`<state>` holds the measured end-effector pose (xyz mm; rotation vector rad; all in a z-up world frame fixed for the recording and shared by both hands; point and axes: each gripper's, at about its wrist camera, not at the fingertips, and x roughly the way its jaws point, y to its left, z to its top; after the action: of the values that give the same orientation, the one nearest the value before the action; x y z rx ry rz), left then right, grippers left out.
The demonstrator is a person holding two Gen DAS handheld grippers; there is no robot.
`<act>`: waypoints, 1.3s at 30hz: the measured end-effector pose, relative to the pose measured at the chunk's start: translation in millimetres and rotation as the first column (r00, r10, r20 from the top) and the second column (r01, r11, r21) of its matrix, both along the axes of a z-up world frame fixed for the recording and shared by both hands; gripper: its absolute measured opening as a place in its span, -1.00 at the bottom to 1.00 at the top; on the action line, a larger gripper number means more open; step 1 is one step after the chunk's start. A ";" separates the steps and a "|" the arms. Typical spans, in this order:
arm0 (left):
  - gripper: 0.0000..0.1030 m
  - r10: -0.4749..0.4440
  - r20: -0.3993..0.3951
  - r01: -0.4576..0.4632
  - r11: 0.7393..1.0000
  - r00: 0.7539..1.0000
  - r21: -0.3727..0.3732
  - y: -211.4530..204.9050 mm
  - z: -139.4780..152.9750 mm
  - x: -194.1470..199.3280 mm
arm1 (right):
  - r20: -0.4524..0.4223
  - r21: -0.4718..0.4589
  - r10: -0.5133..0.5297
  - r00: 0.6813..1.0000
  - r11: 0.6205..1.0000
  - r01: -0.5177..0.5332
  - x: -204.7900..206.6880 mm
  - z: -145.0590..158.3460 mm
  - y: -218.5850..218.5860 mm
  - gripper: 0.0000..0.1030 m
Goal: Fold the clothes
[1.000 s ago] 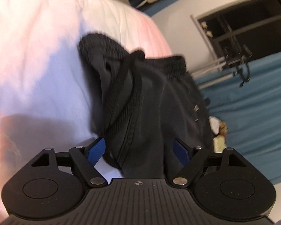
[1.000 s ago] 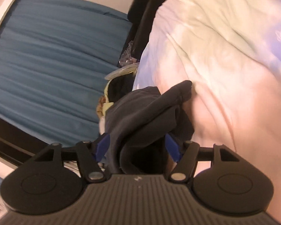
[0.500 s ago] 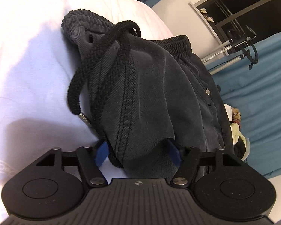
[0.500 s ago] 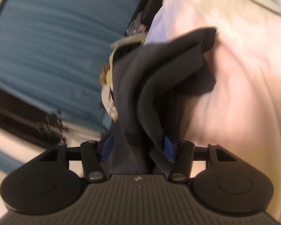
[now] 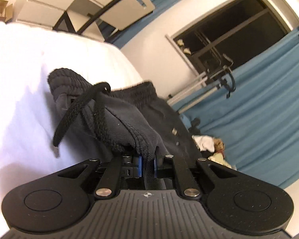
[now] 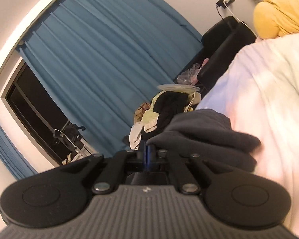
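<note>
A pair of dark grey shorts (image 5: 119, 119) with a ribbed waistband and a black drawstring (image 5: 69, 117) lies on the white and pink duvet (image 5: 20, 79). My left gripper (image 5: 147, 164) has its jaws closing hard on a stitched edge of the shorts, and the blue pads (image 5: 139, 163) pinch the cloth. In the right wrist view the same dark shorts (image 6: 205, 135) bunch up just right of my right gripper (image 6: 147, 155). Its jaws are closing too, the pads nearly together with a thin edge of the cloth pinched between them.
A blue curtain (image 6: 99, 59) and a dark window (image 5: 229, 39) fill the far wall. A heap of mixed clothes (image 6: 165, 107) sits beside the bed, near a black chair (image 6: 223, 45). A yellow pillow (image 6: 279, 10) lies at the bed's far end.
Both grippers went from wide open around the shorts to clamped on the cloth. Both have risen and rolled, lifting the cloth edges off the duvet.
</note>
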<state>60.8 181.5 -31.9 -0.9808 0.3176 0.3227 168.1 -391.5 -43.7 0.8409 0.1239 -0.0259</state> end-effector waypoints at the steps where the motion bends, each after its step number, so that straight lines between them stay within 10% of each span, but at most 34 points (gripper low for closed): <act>1: -0.76 0.005 -0.012 -0.005 1.000 1.000 -0.025 4.5 -4.5 1.2 | -0.019 -0.014 0.008 1.000 1.000 -0.009 14.1 -2.8 -2.8 -0.95; 9: -0.74 0.021 -0.121 -0.033 0.994 0.992 -0.101 13.1 -27.3 11.3 | -0.141 0.029 0.087 0.986 0.996 -0.084 52.6 -47.3 -21.6 -0.78; 13: -0.73 0.018 -0.124 -0.031 0.994 0.992 -0.101 11.8 -25.4 8.8 | -0.106 0.098 0.121 0.987 0.989 -0.111 17.1 -29.6 -30.8 -0.06; 26: -0.72 0.032 -0.139 -0.050 0.990 0.990 -0.133 10.4 -34.0 10.1 | -0.159 0.331 -0.031 0.987 0.940 0.083 -26.9 -53.2 -55.3 0.15; 30: -0.72 0.038 -0.147 -0.055 0.991 0.988 -0.118 8.8 -36.3 15.5 | -0.190 0.350 -0.055 0.980 0.929 0.120 -5.7 -66.6 -64.6 0.09; 33: -0.72 0.042 -0.150 -0.060 0.992 0.988 -0.114 8.7 -40.1 19.3 | -0.163 0.394 -0.059 0.985 0.911 0.120 2.1 -78.4 -68.5 -0.53; 39: -0.77 0.042 -0.076 -0.049 0.994 0.996 -0.096 9.5 -28.9 12.6 | -0.072 0.145 -0.098 0.993 0.984 0.108 -31.5 -26.6 -37.1 -0.74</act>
<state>73.4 190.9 -60.8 -1.0748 0.3812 0.3888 136.6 -428.6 -70.3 0.9953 0.1442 -0.1428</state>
